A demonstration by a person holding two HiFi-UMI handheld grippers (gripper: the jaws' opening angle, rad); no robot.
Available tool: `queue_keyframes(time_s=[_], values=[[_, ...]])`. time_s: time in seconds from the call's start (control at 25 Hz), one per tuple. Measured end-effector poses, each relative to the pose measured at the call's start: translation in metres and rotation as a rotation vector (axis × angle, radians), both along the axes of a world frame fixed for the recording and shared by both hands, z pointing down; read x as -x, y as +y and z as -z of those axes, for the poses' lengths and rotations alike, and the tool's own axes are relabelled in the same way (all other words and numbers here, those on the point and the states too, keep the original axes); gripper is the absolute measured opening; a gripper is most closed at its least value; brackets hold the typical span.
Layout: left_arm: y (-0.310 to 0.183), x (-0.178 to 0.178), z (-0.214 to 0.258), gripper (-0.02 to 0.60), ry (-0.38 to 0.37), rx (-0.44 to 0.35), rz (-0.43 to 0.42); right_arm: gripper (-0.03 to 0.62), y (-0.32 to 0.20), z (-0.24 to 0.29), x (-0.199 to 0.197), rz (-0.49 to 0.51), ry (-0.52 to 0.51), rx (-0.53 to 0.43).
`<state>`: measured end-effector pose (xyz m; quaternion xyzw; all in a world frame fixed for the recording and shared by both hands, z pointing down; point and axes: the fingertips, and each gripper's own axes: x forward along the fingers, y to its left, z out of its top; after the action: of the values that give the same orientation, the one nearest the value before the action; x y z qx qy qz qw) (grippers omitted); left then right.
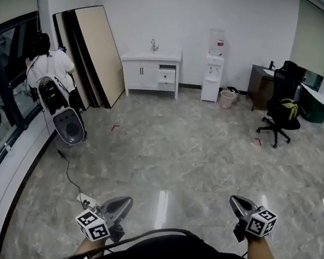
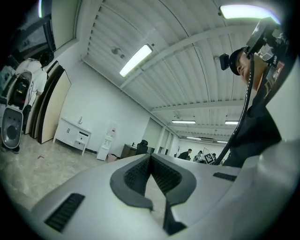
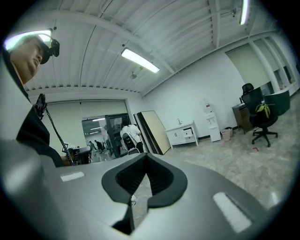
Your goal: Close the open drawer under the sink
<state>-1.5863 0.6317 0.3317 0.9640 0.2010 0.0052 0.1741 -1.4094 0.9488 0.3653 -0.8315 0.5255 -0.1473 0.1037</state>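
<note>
Left gripper (image 1: 118, 206) (image 2: 150, 158): jaws closed, pads meeting at the tip, nothing between them, touching nothing. It is held low at the bottom left of the head view, over the marble floor (image 1: 182, 153), pointing roughly level into the room. Right gripper (image 1: 237, 202) (image 3: 145, 161): same reading, jaws together, empty, in free air at the bottom right of the head view, pointing slightly down.

The white sink cabinet (image 1: 150, 72) (image 2: 71, 133) (image 3: 183, 135) stands against the far wall, well apart from both grippers, with a faucet (image 1: 154, 45) on top. The drawer (image 1: 166, 76) (image 2: 83, 137) (image 3: 189, 133) sits on the cabinet's right side below the countertop and sticks out from the front, open.

A white water dispenser (image 1: 212, 73) stands just right of the cabinet, with a pink bin (image 1: 226, 98) beside it. Large boards (image 1: 97, 55) lean on the wall left of the cabinet. A person in a white top (image 1: 48, 68) stands at the far left by the glass door. A black office chair (image 1: 282, 111) is at the right, near a desk (image 1: 259, 83).
</note>
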Motion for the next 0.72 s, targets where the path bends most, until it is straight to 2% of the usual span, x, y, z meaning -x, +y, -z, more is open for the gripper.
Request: queue_keyframes(time_s=[0.16, 0.36, 0.72], values=[[-0.073, -0.035, 0.016, 0.0, 0.037, -0.041, -0.047, 0.002, -0.079, 0.021, -0.024, 0.006, 0.06, -0.009], [-0.141, -0.07, 0.023, 0.0, 0.037, -0.036, -0.07, 0.002, -0.158, 0.031, -0.049, 0.011, 0.082, -0.009], [-0.203, -0.111, 0.006, 0.0, 0.0, 0.0, -0.045, 0.002, -0.204, 0.012, -0.096, -0.008, 0.032, 0.014]])
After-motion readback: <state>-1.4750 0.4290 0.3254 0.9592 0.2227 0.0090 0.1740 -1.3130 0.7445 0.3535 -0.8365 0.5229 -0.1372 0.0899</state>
